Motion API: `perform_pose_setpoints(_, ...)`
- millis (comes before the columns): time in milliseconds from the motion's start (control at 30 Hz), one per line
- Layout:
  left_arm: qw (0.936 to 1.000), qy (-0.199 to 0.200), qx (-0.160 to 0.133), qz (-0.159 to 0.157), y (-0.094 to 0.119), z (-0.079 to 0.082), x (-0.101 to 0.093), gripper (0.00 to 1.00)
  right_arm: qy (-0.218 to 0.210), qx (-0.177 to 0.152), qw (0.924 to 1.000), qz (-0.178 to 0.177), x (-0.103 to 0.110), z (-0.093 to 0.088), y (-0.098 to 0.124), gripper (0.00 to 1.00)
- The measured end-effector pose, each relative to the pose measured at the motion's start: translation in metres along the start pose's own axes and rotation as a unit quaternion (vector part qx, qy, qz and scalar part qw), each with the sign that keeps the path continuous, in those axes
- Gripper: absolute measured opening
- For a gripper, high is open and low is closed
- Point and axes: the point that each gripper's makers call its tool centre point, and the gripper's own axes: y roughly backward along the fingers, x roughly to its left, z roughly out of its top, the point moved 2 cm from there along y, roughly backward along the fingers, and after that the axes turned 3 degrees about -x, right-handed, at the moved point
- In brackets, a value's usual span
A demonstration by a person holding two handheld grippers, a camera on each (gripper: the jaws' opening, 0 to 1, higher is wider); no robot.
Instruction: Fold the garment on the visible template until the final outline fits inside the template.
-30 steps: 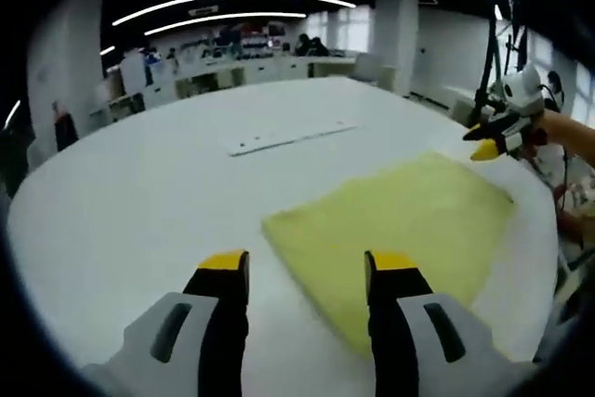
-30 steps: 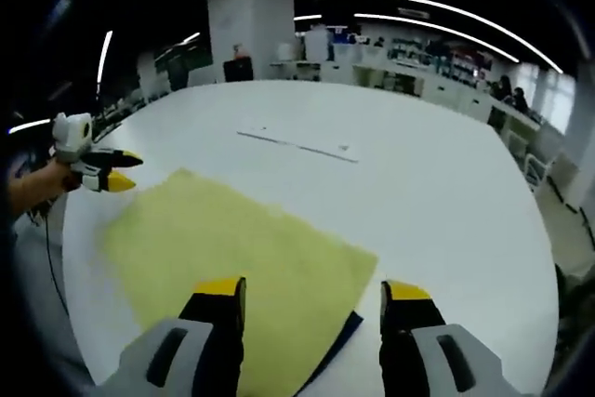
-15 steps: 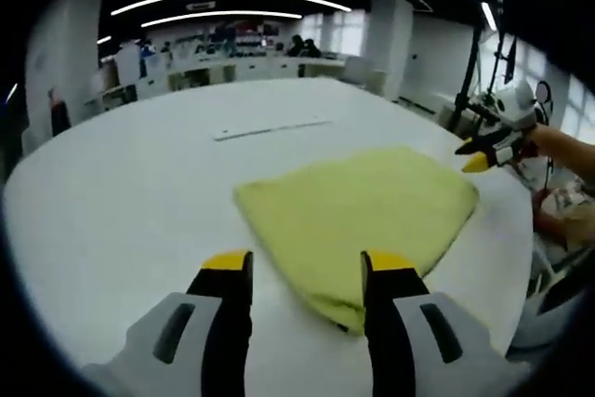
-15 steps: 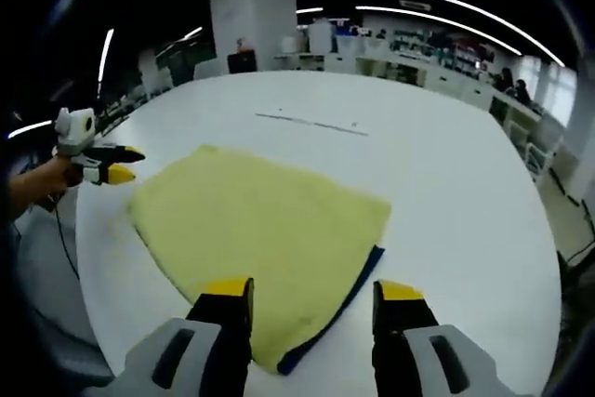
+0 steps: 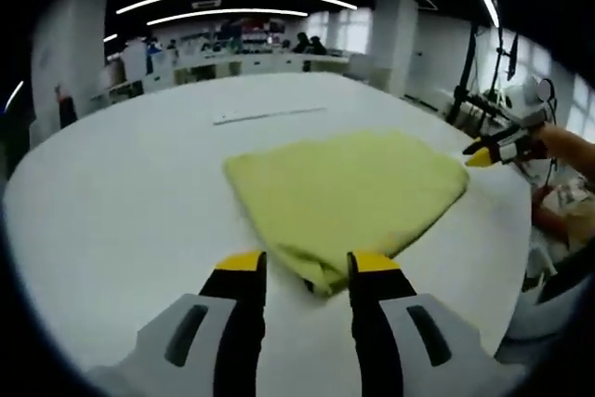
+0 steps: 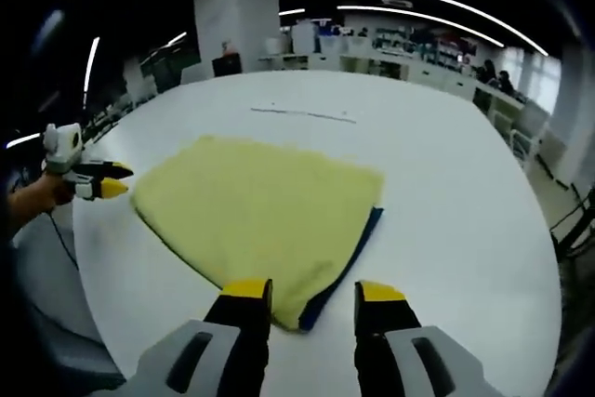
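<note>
Yellow garment [image 5: 349,188] lies mid-frame on the white counter [image 5: 121,192]; its near corner sits just ahead of the left gripper [image 5: 302,267] and right gripper [image 6: 312,292], fingers narrowly parted, empty.

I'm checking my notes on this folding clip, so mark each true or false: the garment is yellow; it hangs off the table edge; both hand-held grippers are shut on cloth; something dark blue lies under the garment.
1. The garment is yellow: true.
2. It hangs off the table: false, it lies flat on top.
3. Both grip cloth: false, the left hand-held gripper and right hand-held gripper are open.
4. A dark blue template shows beneath: true.
</note>
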Motion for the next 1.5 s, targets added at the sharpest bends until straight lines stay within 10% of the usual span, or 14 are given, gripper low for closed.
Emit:
perform_pose_setpoints(167,0.9992,-0.023,0.033,0.009,0.001,-0.015,-0.001,0.24,-0.004,0.005,1.0000,-0.007,0.009,-0.013,0.001,0.25)
perform_pose_setpoints(1000,0.9978,0.024,0.019,0.058,-0.007,-0.030,-0.006,0.04,-0.090,-0.010,0.9883,-0.123,0.013,-0.022,-0.005,0.05)
perform_pose_setpoints(1500,0.9974,0.036,0.010,0.061,-0.004,-0.028,-0.003,0.00,-0.080,-0.006,0.9901,-0.115,0.007,-0.023,0.002,0.00)
